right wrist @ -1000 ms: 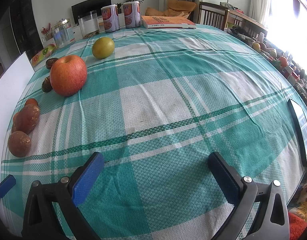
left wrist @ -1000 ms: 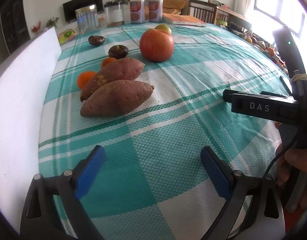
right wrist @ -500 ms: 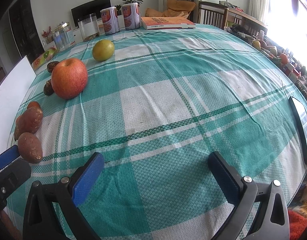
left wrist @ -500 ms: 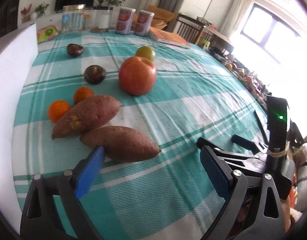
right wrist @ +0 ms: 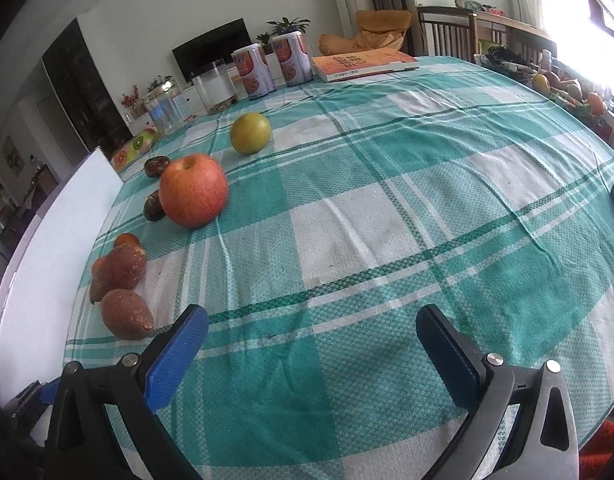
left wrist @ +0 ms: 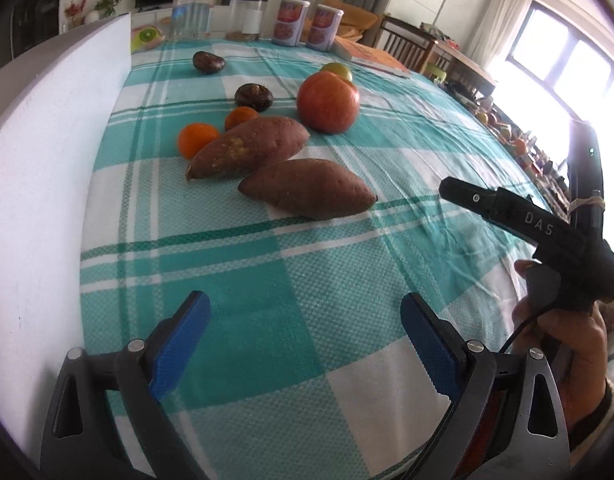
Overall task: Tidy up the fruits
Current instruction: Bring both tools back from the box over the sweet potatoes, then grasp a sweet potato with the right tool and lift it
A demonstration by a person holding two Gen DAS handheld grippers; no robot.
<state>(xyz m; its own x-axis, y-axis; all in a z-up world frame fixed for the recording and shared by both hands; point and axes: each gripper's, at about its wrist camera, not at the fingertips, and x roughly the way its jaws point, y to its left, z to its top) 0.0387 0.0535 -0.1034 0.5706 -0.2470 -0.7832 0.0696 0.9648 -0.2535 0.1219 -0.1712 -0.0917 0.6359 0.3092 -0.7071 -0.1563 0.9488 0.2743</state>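
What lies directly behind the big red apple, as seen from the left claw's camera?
A yellow-green fruit peeks over the red apple; only its top shows, the rest is covered. The right claw's camera shows it whole, standing apart from the apple.

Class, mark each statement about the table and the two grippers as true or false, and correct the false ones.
1. The left gripper holds a sweet potato. False: it is open and holds nothing.
2. Two sweet potatoes lie on the tablecloth. True.
3. The apple is green. False: it is red.
4. The right gripper is open. True.
5. A book lies at the far end. True.
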